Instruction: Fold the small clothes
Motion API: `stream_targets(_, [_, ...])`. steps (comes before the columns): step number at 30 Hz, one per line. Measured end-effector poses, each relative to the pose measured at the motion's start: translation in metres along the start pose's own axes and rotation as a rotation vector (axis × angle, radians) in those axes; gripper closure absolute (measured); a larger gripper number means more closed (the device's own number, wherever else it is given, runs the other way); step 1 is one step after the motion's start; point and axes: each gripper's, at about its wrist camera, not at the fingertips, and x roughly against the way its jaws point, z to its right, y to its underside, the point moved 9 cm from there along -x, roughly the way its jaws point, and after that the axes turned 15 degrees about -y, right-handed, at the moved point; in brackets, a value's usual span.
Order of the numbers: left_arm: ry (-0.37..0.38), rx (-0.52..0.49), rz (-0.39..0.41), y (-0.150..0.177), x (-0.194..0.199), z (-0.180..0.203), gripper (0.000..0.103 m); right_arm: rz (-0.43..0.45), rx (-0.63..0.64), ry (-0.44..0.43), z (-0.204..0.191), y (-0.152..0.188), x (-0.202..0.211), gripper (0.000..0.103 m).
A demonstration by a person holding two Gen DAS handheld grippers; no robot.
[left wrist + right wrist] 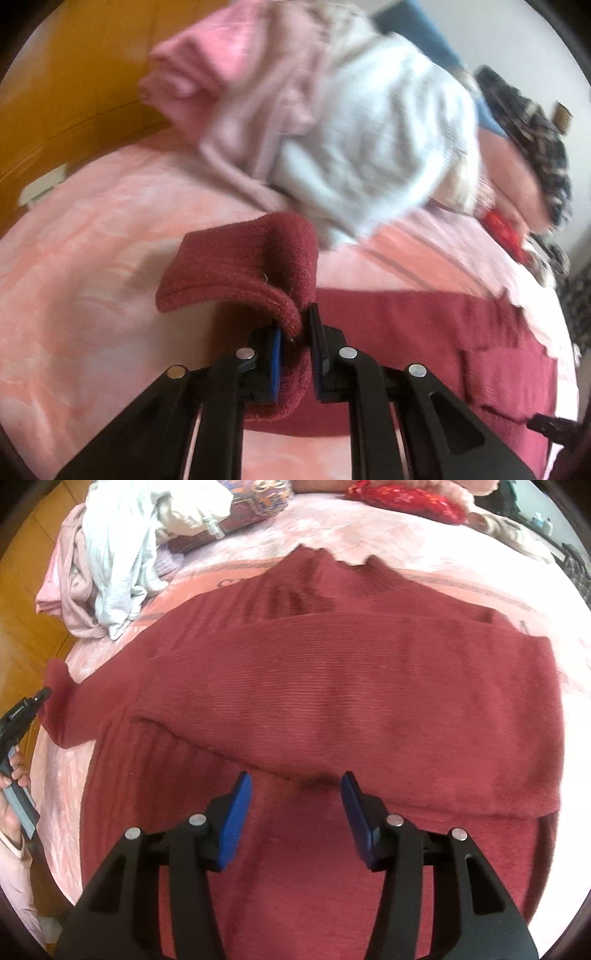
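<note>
A dark red knit sweater lies spread on the pink bedspread, one sleeve folded across its body. My left gripper is shut on the cuff of the other sleeve and holds it lifted off the bed at the sweater's left side; that gripper also shows in the right wrist view. My right gripper is open and empty, just above the sweater's lower middle, near the edge of the folded sleeve.
A pile of pink and white clothes lies at the bed's far left corner, also in the right wrist view. A red patterned item and dark plaid cloth lie at the far side. Orange wooden floor is beyond the bed.
</note>
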Motion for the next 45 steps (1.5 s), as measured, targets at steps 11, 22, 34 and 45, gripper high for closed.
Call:
stream_targets(11, [0.214,-0.196,0.008,0.068,0.043,0.183,0.090,0.031,-0.055,0.001,0.054,0.022,0.035,0.053])
stream_targets(22, [0.249,-0.374,-0.071,0.158,0.044,0.304,0.089,0.031,-0.092,0.002,0.096,0.043,0.052,0.053])
stream_targets(34, [0.243,-0.380,-0.043,0.117,0.077,0.223,0.034,0.036,-0.019,0.000,0.045,0.018,0.047,0.051])
stream_targets(45, [-0.027,-0.341,-0.137,0.104,-0.006,0.131,0.039,-0.001,0.150,-0.061,-0.091,-0.035,-0.021,0.044])
